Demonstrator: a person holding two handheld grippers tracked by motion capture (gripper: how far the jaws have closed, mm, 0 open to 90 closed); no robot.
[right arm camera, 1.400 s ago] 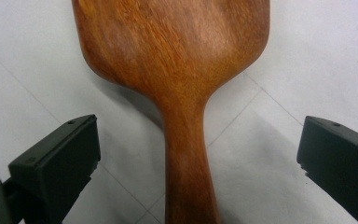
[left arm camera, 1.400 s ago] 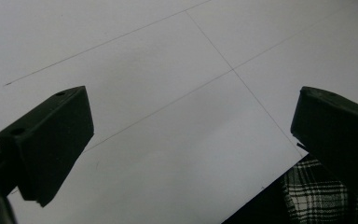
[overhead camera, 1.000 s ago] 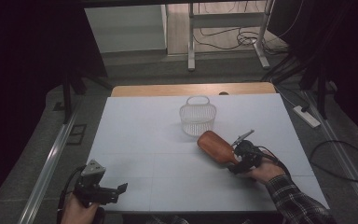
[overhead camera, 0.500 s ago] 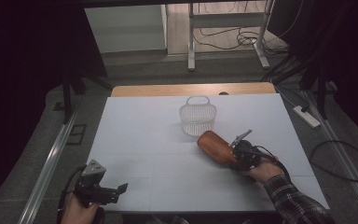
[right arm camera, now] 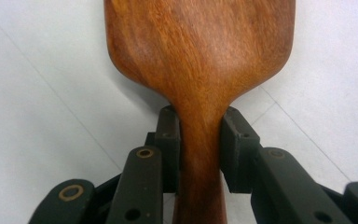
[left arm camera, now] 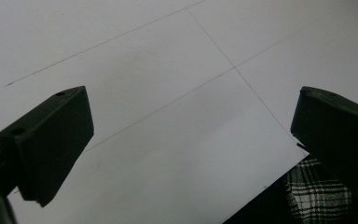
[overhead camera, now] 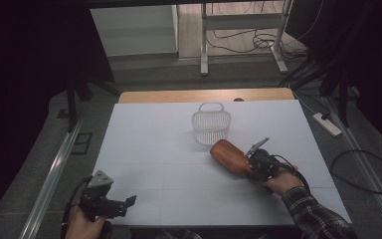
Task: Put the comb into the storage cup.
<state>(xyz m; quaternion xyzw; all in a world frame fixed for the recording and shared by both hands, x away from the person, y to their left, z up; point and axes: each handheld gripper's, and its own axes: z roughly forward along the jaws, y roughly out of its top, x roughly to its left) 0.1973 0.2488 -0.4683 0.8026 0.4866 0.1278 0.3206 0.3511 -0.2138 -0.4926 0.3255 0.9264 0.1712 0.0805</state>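
A: High view first. What is different from a second ago?

B: The right hand-held gripper (overhead camera: 252,163) has just been closing its jaws, and the handle of the wooden paddle brush (overhead camera: 230,156) sits between them. The brush itself lies where it did, flat on the white tabletop (overhead camera: 149,149), just in front of the white wire basket (overhead camera: 211,123). I judge the grasp made and the lift not yet begun.

A: Which way does it point?

B: Its long axis runs diagonally: broad head up and left, close to the basket, handle down and right into the gripper.

A: And the left hand-held gripper (overhead camera: 110,204)?

B: At the near left edge, well apart from the brush.

A: Left gripper view?

B: Jaws spread wide over bare tabletop (left arm camera: 168,93), nothing between them.

A: Right gripper view?

B: Both pads (right arm camera: 235,140) press the narrow neck of the brush (right arm camera: 200,60), clamped firmly; the head widens straight ahead, away from the camera.
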